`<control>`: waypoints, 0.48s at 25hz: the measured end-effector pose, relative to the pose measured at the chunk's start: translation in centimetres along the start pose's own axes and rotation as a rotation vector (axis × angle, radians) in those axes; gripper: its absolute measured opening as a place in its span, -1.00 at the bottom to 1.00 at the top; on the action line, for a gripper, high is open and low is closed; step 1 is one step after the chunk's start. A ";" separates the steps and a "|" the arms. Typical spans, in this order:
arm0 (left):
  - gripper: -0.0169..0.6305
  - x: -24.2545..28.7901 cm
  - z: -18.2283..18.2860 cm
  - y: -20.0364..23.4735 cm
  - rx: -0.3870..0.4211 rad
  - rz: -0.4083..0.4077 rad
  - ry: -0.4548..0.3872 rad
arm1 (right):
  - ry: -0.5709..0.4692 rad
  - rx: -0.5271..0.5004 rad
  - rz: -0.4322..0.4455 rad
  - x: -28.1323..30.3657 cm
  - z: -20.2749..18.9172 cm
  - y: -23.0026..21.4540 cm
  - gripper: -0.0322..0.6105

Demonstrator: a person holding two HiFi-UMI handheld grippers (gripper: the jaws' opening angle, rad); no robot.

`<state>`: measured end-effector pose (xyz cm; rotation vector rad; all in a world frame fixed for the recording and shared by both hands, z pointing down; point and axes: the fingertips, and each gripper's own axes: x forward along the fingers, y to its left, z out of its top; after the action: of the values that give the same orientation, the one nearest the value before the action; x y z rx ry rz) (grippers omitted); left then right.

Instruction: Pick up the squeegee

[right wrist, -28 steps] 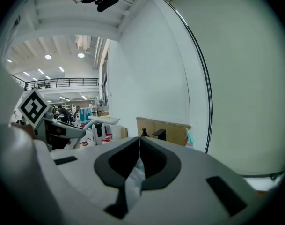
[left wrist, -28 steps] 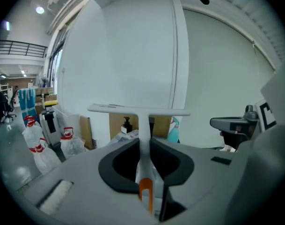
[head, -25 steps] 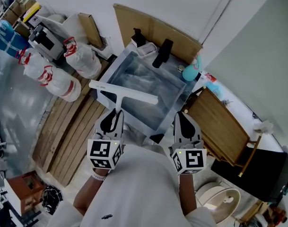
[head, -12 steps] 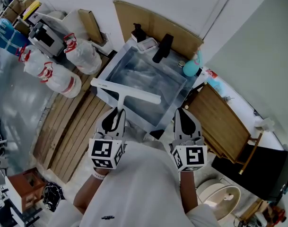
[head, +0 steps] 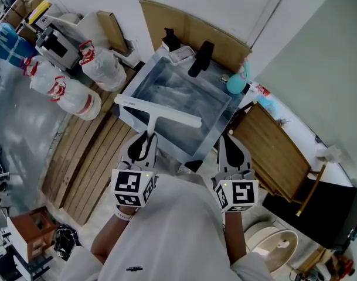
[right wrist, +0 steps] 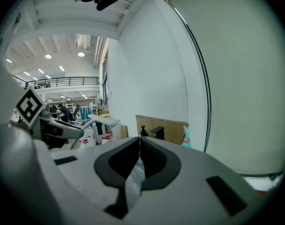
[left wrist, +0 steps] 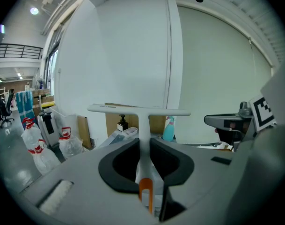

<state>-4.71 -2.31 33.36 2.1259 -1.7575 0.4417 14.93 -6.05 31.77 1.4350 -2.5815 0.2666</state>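
Over the steel sink [head: 140, 79], head view: the left gripper [head: 145, 147] holds the white squeegee [head: 159, 112] clear of the basin. Its blade lies crosswise above the near half of the sink, and its handle runs back into the jaws.

Left gripper view: both pads are clamped on the squeegee's handle, below the blade. The blade is level. An orange insert shows low on the handle.

The right gripper [head: 227, 143] is near the sink's near right corner, apart from the squeegee. Right gripper view: jaws together, tips meeting, nothing between them.

A black faucet [head: 201, 59], soap dispenser [head: 168, 41] and teal spray bottle [head: 237, 84] stand along the far rim. Two red-capped water jugs [head: 84, 103] sit on the floor left of the sink.
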 end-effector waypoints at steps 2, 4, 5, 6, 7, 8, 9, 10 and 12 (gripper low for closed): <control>-0.74 0.1 0.2 0.1 -0.001 0.003 0.000 | 0.005 0.001 0.002 0.1 -0.2 -0.1 -0.88; -0.74 0.2 0.3 0.0 -0.001 0.003 0.000 | 0.010 0.003 0.002 0.1 -0.5 -0.2 -0.88; -0.74 0.2 0.3 -0.1 0.001 0.001 0.001 | 0.011 0.004 0.001 0.1 -0.5 -0.3 -0.88; -0.74 0.3 0.3 -0.2 0.003 -0.001 0.002 | 0.011 0.007 -0.001 0.0 -0.6 -0.3 -0.88; -0.74 0.3 0.3 -0.2 0.006 -0.002 0.003 | 0.011 0.009 -0.002 0.0 -0.7 -0.4 -0.88; -0.74 0.3 0.2 -0.3 0.007 -0.003 0.004 | 0.012 0.011 -0.002 0.0 -0.8 -0.4 -0.88; -0.74 0.3 0.2 -0.4 0.008 -0.004 0.006 | 0.013 0.011 -0.002 -0.1 -0.9 -0.4 -0.88; -0.74 0.3 0.1 -0.5 0.007 -0.004 0.007 | 0.014 0.011 -0.002 -0.1 -0.9 -0.4 -0.88; -0.74 0.2 0.1 -0.5 0.008 -0.003 0.007 | 0.013 0.010 -0.002 -0.2 -0.9 -0.5 -0.88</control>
<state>-4.13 -2.47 33.32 2.1298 -1.7507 0.4556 15.51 -5.92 32.61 1.4345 -2.5721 0.2874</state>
